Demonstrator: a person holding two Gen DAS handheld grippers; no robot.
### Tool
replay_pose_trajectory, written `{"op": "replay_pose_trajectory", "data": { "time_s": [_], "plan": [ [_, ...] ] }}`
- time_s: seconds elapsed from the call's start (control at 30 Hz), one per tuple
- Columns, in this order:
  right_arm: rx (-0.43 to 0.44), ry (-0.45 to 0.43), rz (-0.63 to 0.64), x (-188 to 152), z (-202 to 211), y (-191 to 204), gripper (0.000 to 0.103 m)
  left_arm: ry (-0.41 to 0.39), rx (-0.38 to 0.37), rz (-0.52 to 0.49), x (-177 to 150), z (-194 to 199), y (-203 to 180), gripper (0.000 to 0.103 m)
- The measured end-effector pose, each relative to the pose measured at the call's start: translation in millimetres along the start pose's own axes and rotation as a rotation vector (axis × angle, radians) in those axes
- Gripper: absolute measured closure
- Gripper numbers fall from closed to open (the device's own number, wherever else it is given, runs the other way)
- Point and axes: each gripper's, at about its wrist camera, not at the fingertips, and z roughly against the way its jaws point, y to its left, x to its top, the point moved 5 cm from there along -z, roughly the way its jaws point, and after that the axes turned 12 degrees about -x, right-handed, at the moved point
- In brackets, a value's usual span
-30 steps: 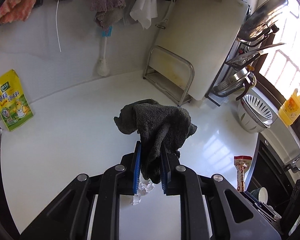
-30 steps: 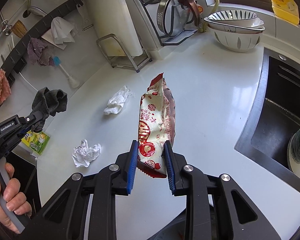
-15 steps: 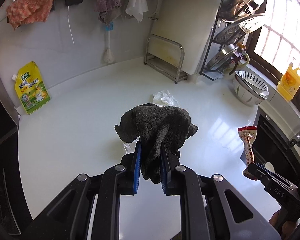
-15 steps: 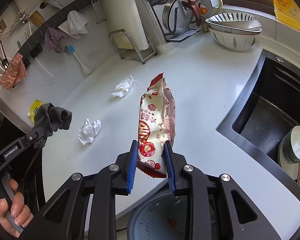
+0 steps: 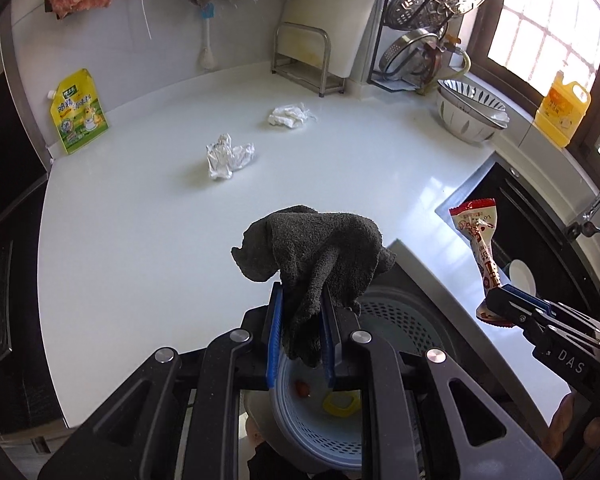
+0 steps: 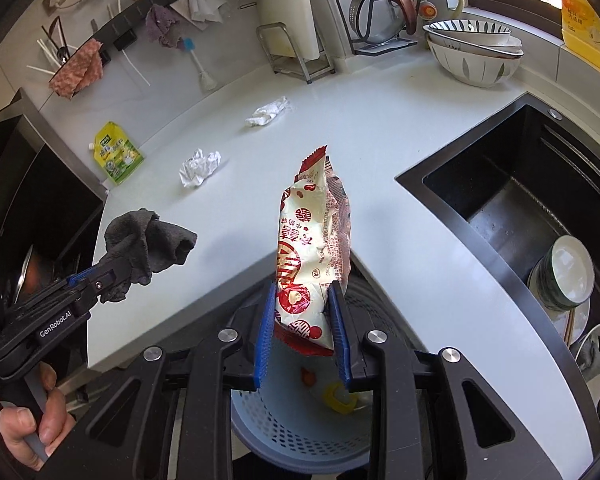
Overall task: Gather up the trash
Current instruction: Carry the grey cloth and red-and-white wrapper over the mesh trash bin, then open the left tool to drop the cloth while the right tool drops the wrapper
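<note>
Charcoal terry cloth fills the middle of your left wrist view: the dark rag [image 5: 316, 264] is pinched between the blue pads of your left gripper [image 5: 300, 332], its bulk flopping over above the fingertips and a short tail hanging below them. Under those jaws sits the perforated blue bin [image 5: 320, 432], just off the near edge of the white counter [image 5: 140, 240], with a small red scrap and a yellow ring on its bottom. Two crumpled white papers remain on the counter, one [image 5: 230, 156] near the middle toward the left edge, the other [image 5: 290, 116] farther back toward the rack. At the right you see your right gripper [image 5: 496, 308] clamping the snack wrapper [image 5: 478, 236], which stands up above the sink corner. From your right wrist view, the red-and-white snack wrapper [image 6: 312, 248] is squeezed at its lower end between the pads of the right gripper [image 6: 302, 332], the rest rising upright over the counter's near edge; the bin [image 6: 300, 428] lies directly beneath. To the left, your left gripper [image 6: 100, 280] holds the rag [image 6: 148, 244] beyond the counter's left edge, with your hand [image 6: 32, 420] on its handle.
</note>
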Motion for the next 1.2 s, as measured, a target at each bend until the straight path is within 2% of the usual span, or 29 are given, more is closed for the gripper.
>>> {"op": "replay_pose_trajectory", "data": {
  "time_s": [0.2,0.4,0.67,0.97,1.07,1.1,1.13,1.17,1.2],
  "plan": [
    [0.017,0.04,0.054,-34,6,-4,0.077,0.036,0.031,0.0,-38,0,-20,0.086],
    [0.015,0.067,0.093,-56,7,-8,0.077,0.061,0.056,0.011,-60,0,-30,0.086],
    [-0.026,0.087,0.158,-72,-1,-13,0.077,0.1,0.074,0.032,-72,-6,-35,0.086],
    [0.007,0.138,0.196,-82,-16,-11,0.077,0.142,0.067,0.034,-81,-16,-44,0.086],
    [0.021,0.14,0.199,-82,-18,-10,0.077,0.149,0.075,0.048,-83,-17,-42,0.08],
    [0.028,0.138,0.199,-81,-17,-9,0.075,0.145,0.082,0.055,-83,-16,-40,0.075],
    [0.032,0.134,0.201,-81,-16,-9,0.061,0.139,0.089,0.058,-83,-14,-40,0.062],
    [0.033,0.122,0.2,-80,-14,-10,0.051,0.13,0.094,0.062,-82,-12,-38,0.056],
    [0.032,0.102,0.196,-78,-11,-11,0.039,0.119,0.103,0.067,-82,-10,-37,0.044]
  ]
}}
